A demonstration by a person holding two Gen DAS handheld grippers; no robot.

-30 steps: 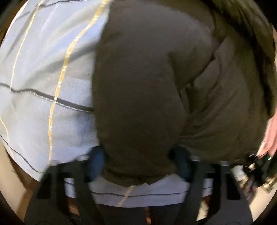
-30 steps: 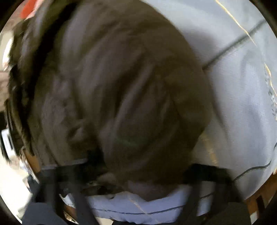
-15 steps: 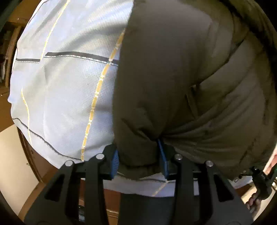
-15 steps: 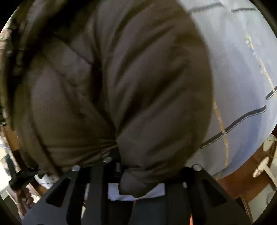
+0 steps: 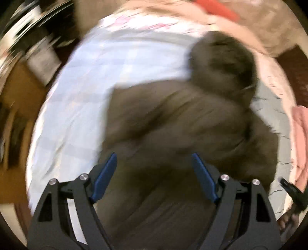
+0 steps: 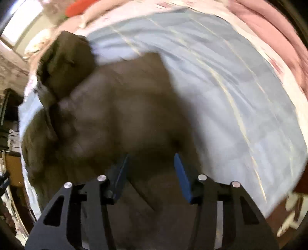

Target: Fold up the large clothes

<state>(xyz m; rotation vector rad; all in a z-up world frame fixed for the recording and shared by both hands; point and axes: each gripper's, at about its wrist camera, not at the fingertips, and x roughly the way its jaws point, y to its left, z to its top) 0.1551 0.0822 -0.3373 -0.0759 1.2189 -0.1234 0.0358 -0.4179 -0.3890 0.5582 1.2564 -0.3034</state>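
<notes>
The jaws of the left gripper (image 5: 154, 163) are spread wide and released, with nothing clamped between the blue pads (image 5: 203, 180); the gap between them is filled by the dark brown padded jacket (image 5: 173, 125), which lies below and ahead of them. Whether the pads touch the fabric cannot be told, since the view is blurred. The jaws of the right gripper (image 6: 151, 163) are likewise parted and released, at a narrower spread, and the jacket (image 6: 119, 119) is seen between and beyond them. Ahead of both pairs of jaws the jacket is bunched into a broad mound, and its hood (image 5: 223, 65) is seen furthest from the left jaws, up and to their right; in the right wrist view the hood (image 6: 65, 63) sits far ahead and to the left of the jaws. The jacket is laid on a pale blue checked sheet (image 5: 80, 92) with thin yellow lines, which covers a bed and spreads to the left of the left jaws and to the right of the right jaws (image 6: 240, 96). Beyond the sheet, a pink cloth (image 6: 269, 34) is seen far ahead and to the right of the right jaws, and a red object (image 5: 215, 8) lies at the far edge, ahead of the left jaws.
</notes>
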